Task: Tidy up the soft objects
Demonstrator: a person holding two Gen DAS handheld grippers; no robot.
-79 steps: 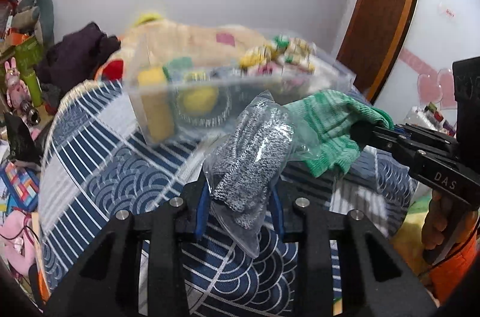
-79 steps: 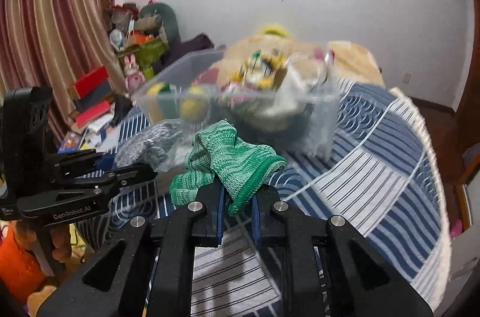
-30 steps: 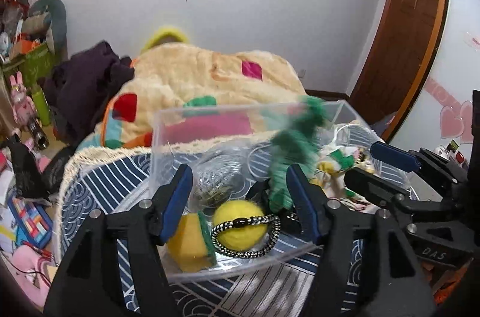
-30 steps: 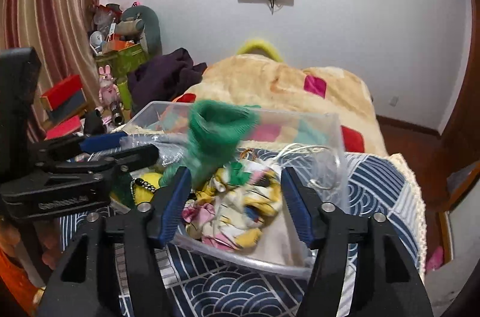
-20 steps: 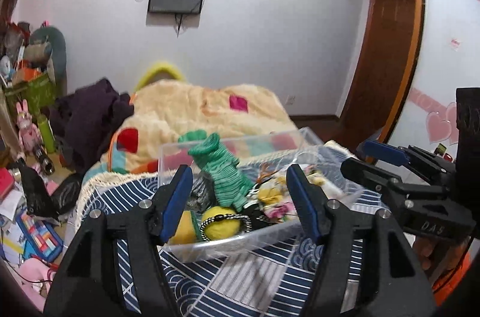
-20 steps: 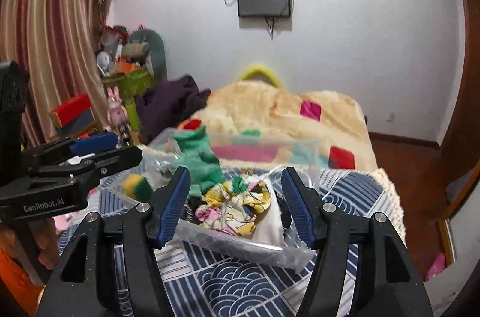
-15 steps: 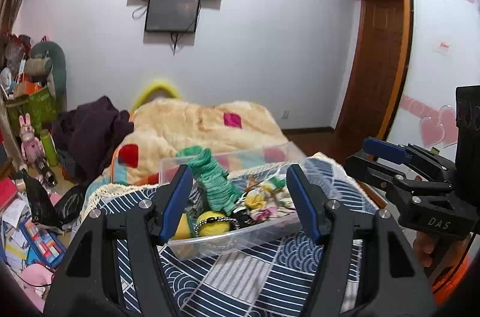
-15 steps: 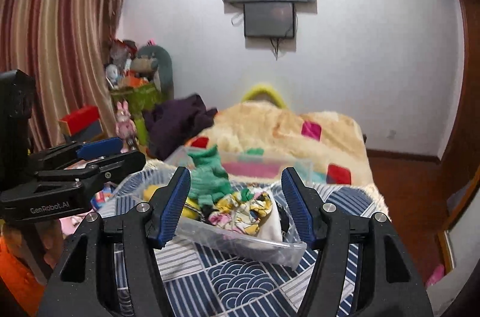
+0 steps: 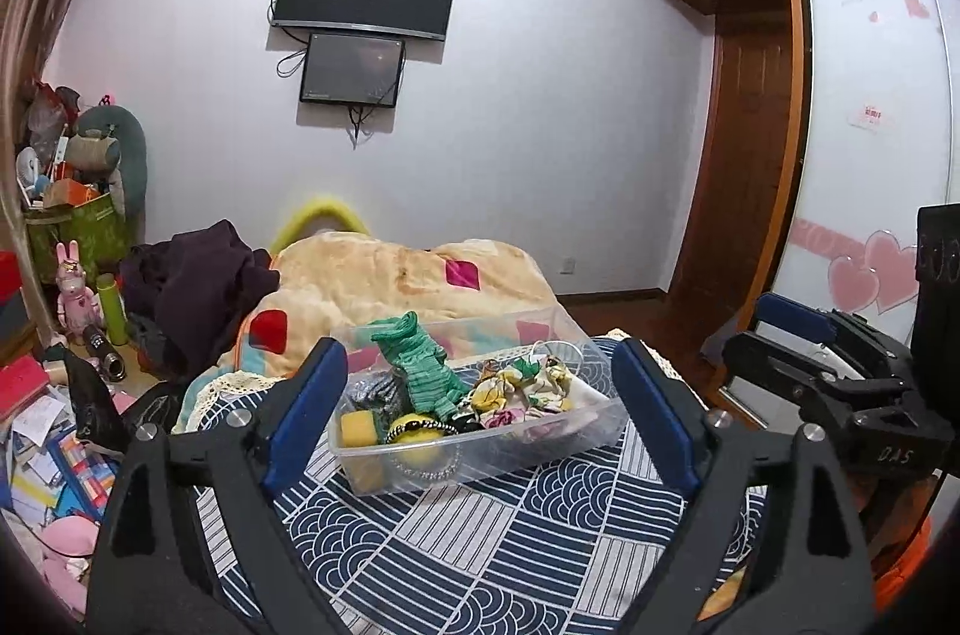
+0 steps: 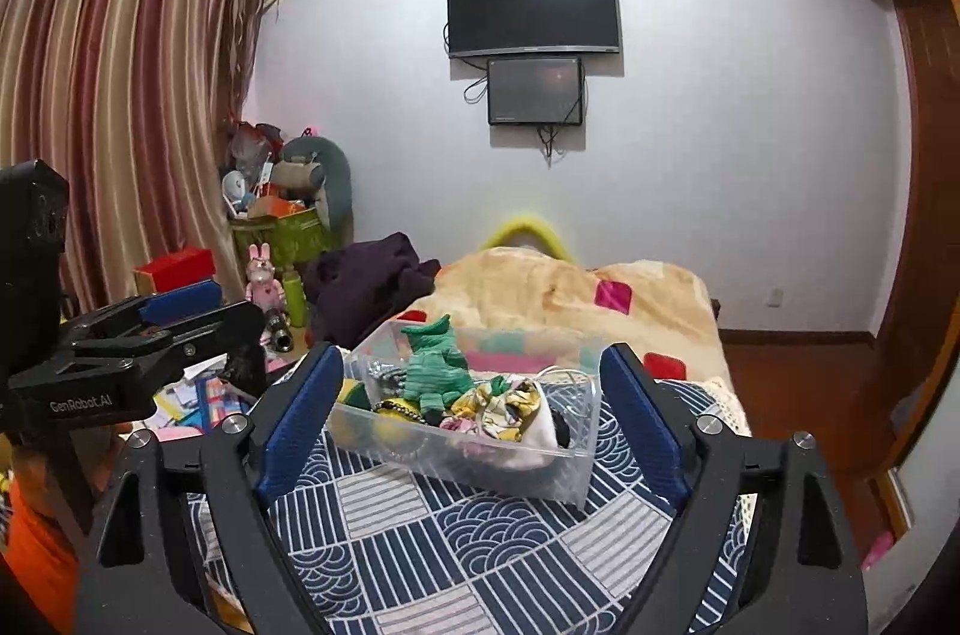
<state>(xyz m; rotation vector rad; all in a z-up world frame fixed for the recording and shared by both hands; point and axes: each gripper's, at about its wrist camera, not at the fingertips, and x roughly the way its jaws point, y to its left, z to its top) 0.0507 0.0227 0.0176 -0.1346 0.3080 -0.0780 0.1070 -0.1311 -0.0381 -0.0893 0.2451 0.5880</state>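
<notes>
A clear plastic bin (image 9: 576, 440) (image 10: 558, 473) stands on a table with a blue and white patterned cloth (image 9: 480, 545) (image 10: 468, 533). In it lie a green knitted cloth (image 9: 420, 371) (image 10: 435, 365), a bagged grey knit item (image 9: 369, 389), a yellow sponge (image 9: 359, 428), a yellow ball (image 9: 417, 428) and floral fabric (image 9: 516, 389) (image 10: 504, 404). My left gripper (image 9: 480, 413) is open and empty, held back above the table. My right gripper (image 10: 471, 410) is open and empty too. Each gripper shows in the other's view: the right (image 9: 840, 395), the left (image 10: 138, 335).
A bed with a beige blanket (image 9: 408, 281) (image 10: 570, 299) stands behind the table. Dark clothes (image 9: 198, 281) lie at its left. Clutter and toys (image 9: 54, 395) cover the floor at left. A wardrobe (image 9: 852, 155) stands at right. A TV (image 10: 531, 11) hangs on the wall.
Both grippers let go of the grey knit item and the green cloth into the bin, opened, and have drawn back and up from it.
</notes>
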